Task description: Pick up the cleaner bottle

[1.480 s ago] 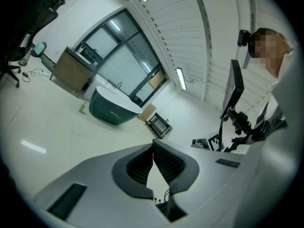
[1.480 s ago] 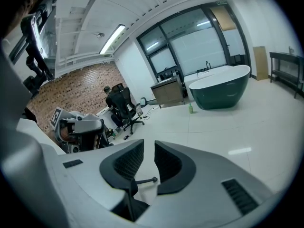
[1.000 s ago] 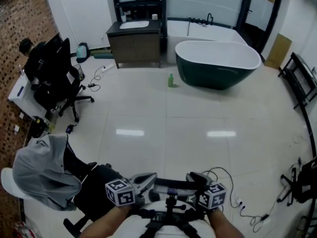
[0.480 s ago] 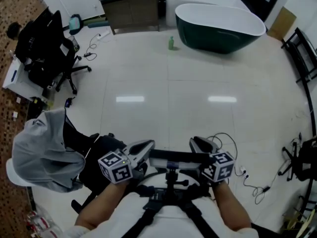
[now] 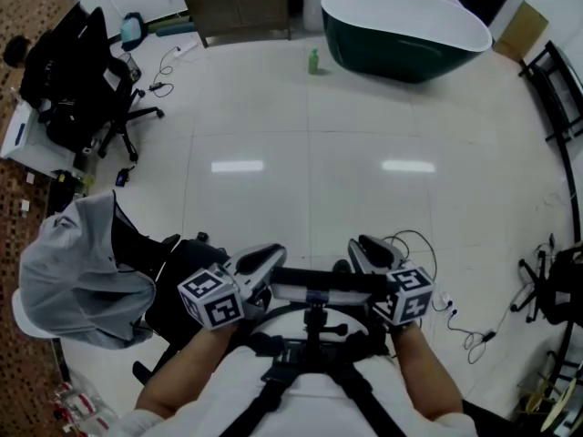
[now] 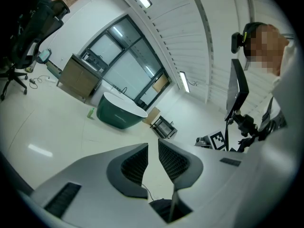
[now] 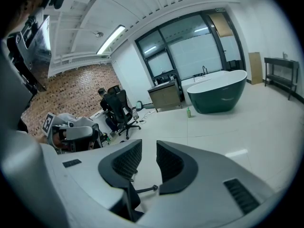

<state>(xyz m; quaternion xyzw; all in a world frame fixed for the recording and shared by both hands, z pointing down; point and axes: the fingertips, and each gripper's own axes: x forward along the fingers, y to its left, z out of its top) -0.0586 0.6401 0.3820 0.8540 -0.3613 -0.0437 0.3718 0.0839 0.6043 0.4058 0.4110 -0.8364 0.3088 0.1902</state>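
The cleaner bottle (image 5: 313,61) is a small green bottle standing upright on the pale tiled floor, far across the room, just left of the dark green bathtub (image 5: 405,35). It shows tiny in the left gripper view (image 6: 90,113) and the right gripper view (image 7: 188,112). My left gripper (image 5: 261,260) and right gripper (image 5: 369,251) are held side by side close to my body, pointing toward the tub. The jaws of both have just been opening. A narrow gap shows between the left gripper's (image 6: 153,144) pads and between the right gripper's (image 7: 148,144) pads, with nothing between either pair.
A wooden vanity cabinet (image 5: 239,3) stands left of the tub. Black office chairs (image 5: 82,80) crowd the left wall, and a chair draped with a grey hoodie (image 5: 77,280) is close at my left. Cables (image 5: 455,326) trail over the floor at right, near a black rack (image 5: 560,89).
The head view has tipped down and advanced: the bottle, tub and cabinet sit higher in the picture. Both grippers have come up a little in the frame, still side by side.
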